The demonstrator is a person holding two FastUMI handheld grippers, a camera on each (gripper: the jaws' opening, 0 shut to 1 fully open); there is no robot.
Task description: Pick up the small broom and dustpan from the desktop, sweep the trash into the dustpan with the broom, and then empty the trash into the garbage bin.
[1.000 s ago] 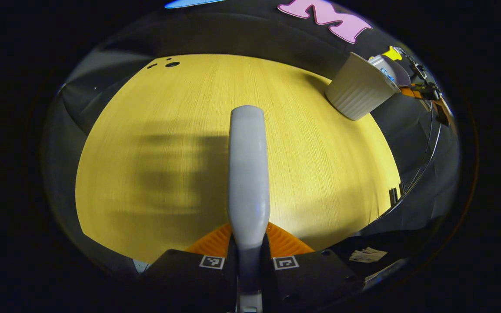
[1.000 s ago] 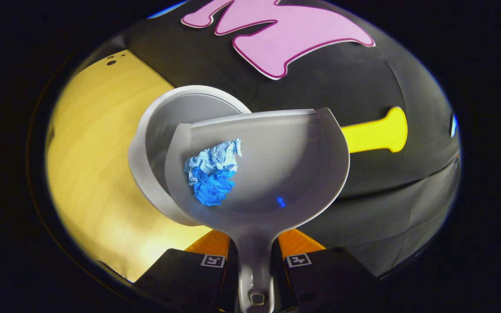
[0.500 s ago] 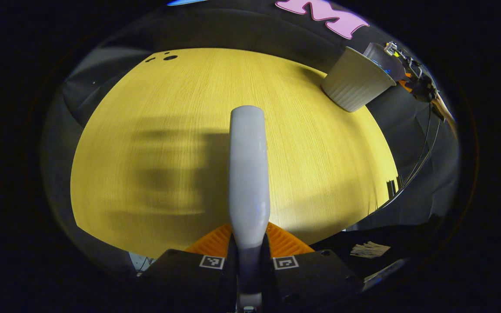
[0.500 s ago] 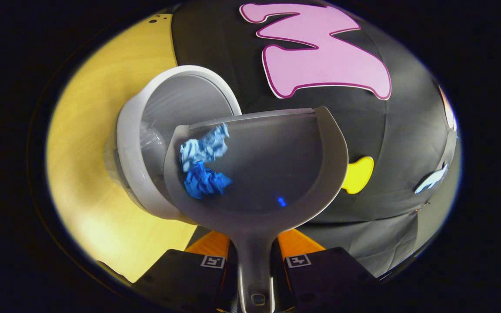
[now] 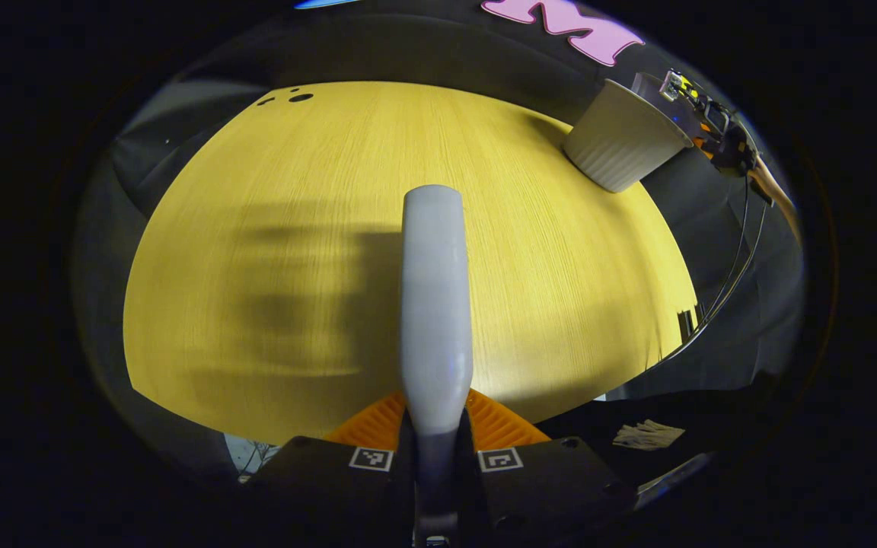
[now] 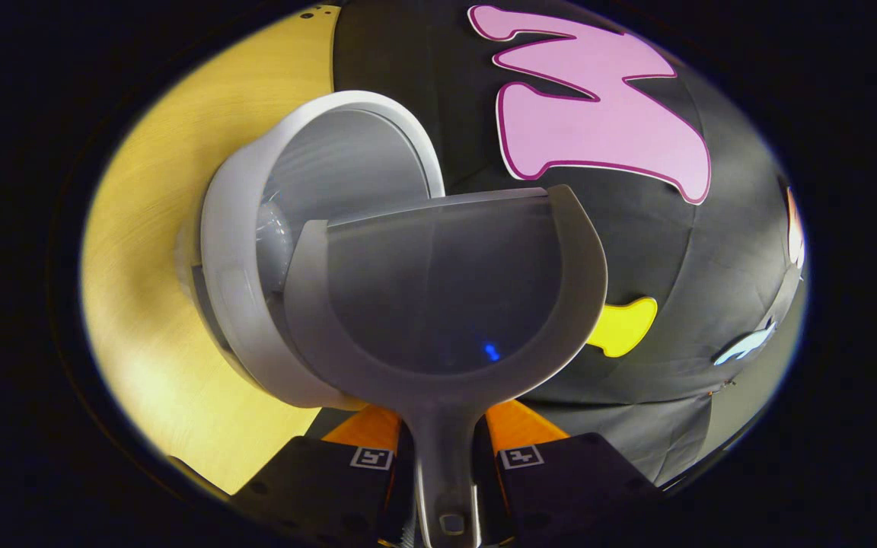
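Tipping the dustpan over the bin

Holding two tools, I have one in each hand. My right gripper (image 6: 442, 457) has its fingers pressed on the handle of the grey dustpan (image 6: 438, 304), which runs straight up the middle of the right gripper view. The pan is tilted so that its open front edge lies against the mouth of the white garbage bin (image 6: 233, 251), overlapping the bin's rim on the near side. The pan's scoop is bare grey inside, apart from a small blue glint near the neck. I cannot make out what lies at the bottom of the bin, since the pan covers most of its opening. The bin stands at the far right corner of the desk (image 6: 157, 228), close to the black cloth wall.

My left gripper (image 5: 435, 445) is pinching the pale grey handle of the small broom (image 5: 435, 304), fingers pressed on either side of it. The handle points out over the middle of the desk (image 5: 271, 228), held above the wood and casting a soft shadow to its left. In the left gripper view the ribbed bin (image 5: 621, 144) sits at the desk's far right corner, with my right gripper and its cable just beyond it.
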